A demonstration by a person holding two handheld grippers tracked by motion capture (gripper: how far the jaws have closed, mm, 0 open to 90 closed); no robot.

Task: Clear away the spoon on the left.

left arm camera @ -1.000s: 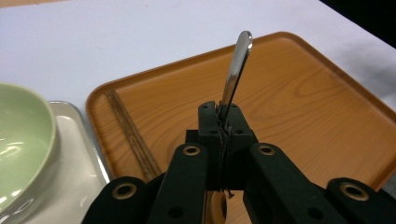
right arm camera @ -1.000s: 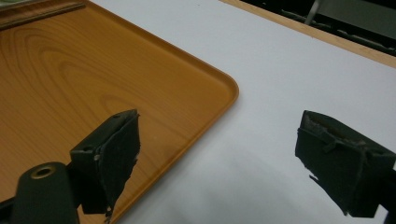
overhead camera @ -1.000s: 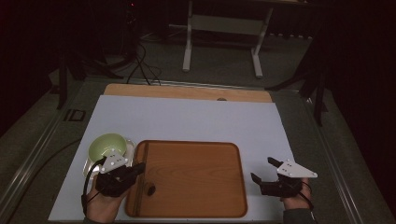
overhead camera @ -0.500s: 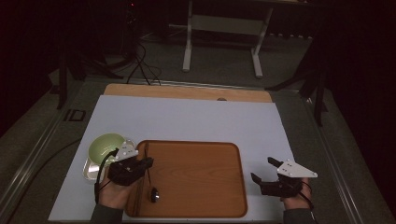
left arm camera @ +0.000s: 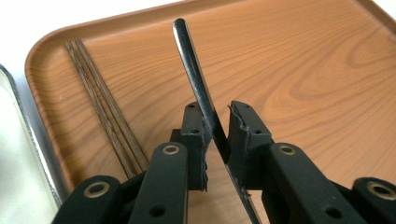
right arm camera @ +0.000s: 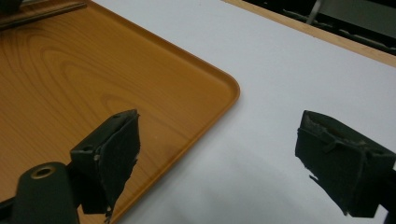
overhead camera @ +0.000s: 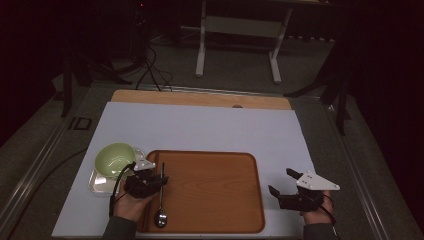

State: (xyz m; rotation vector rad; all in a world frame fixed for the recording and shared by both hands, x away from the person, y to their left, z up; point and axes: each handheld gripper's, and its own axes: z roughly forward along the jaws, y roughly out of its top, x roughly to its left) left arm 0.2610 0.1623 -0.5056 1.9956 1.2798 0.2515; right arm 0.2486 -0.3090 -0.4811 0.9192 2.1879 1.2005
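The spoon lies on the wooden tray with its dark metal handle running up between the fingers of the left gripper; those jaws have just been opening, and in the left gripper view a gap shows on the right side of the handle, while on the left side the handle sits against or just beside the pad, so the grip reads as released rather than clenched. In the high view the spoon stretches from between the left gripper fingertips toward the person, its bowl lying near the tray's near edge, just beside the left hand. To the left of the fingers in the left gripper view, a pair of dark wooden chopsticks lies along the tray's side, near the spoon handle but apart from it; further left again a metal rim edges the view. In the high view a pale green bowl sits on a small metal dish, just outside the tray, beyond and to the left of the left fingers. The right gripper rests well apart on the white mat, past the tray's right edge; in the right gripper view its fingers stand wide and released, with nothing between them, one over the tray corner, the other over the mat.
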